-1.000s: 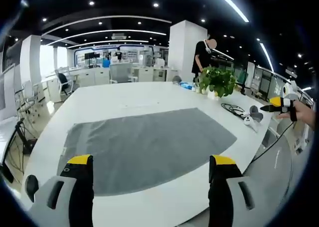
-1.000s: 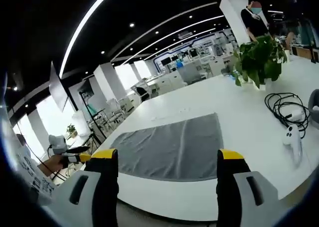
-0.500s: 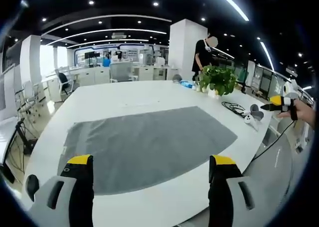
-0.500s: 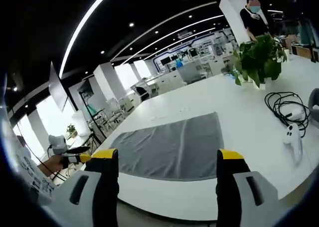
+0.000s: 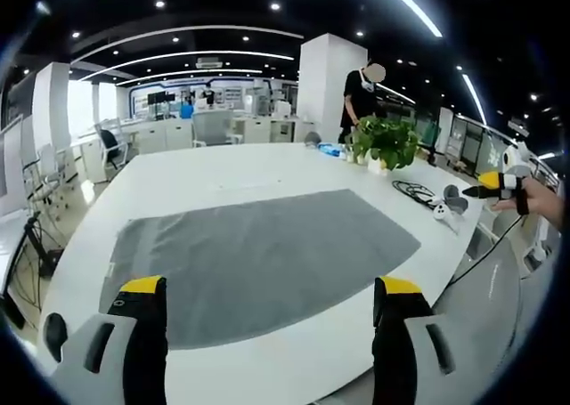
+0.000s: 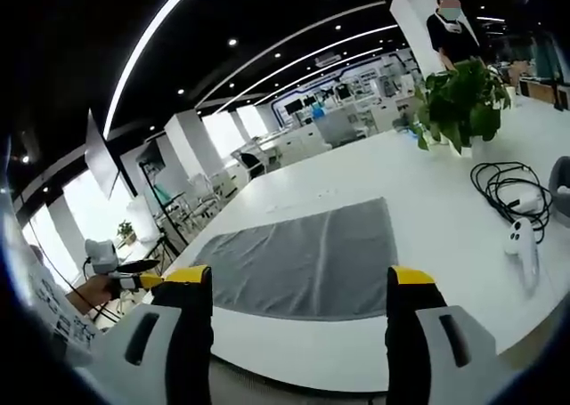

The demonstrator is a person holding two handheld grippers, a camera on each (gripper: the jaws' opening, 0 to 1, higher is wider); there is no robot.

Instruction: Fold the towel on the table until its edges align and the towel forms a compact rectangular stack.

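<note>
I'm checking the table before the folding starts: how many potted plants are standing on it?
1. The potted plant stands on the white table beyond the far corner of the gray towel, near the black cable. Others could sit outside these views.

Open-plan office under a dark ceiling (image 5: 223,4) with curved light strips (image 6: 151,44) and spotlights. White square pillar (image 5: 329,85) beyond the white table's (image 5: 223,169) far edge; desks, chairs (image 5: 113,147), bright windows (image 5: 85,107).
</note>
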